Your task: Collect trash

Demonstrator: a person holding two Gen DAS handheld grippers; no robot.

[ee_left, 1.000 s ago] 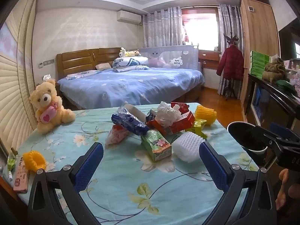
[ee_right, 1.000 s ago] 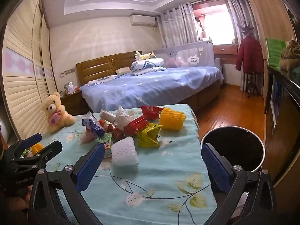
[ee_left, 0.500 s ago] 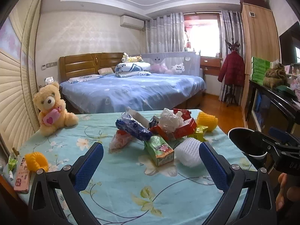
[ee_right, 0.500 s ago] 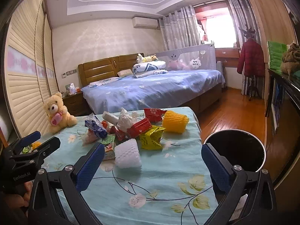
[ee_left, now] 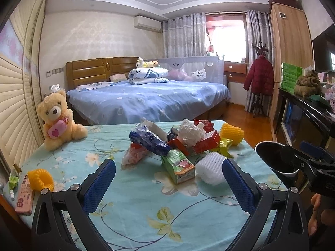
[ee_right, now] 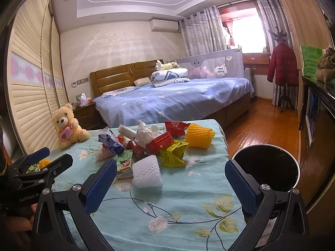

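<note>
A pile of trash lies on the flowered table [ee_left: 136,209]: a green juice carton [ee_left: 179,166], a white foam net [ee_left: 210,170], a blue wrapper [ee_left: 148,142], a crumpled tissue [ee_left: 190,132], red boxes [ee_left: 206,141] and a yellow foam net [ee_left: 231,133]. The right wrist view shows the same white foam net [ee_right: 147,173], a yellow packet [ee_right: 172,153] and the black trash bin [ee_right: 266,169] beside the table's right edge. My left gripper [ee_left: 167,179] is open and empty just before the carton. My right gripper [ee_right: 170,183] is open and empty near the white foam net.
A teddy bear [ee_left: 56,119] sits at the table's far left. An orange foam ring [ee_left: 39,178] and a pink phone [ee_left: 24,198] lie at the left edge. A bed [ee_left: 146,98] stands behind the table. A dark cabinet [ee_left: 303,121] lines the right wall.
Both grippers have tilted up and edged closer to the pile. Nothing was taken hold of and both stay open.
</note>
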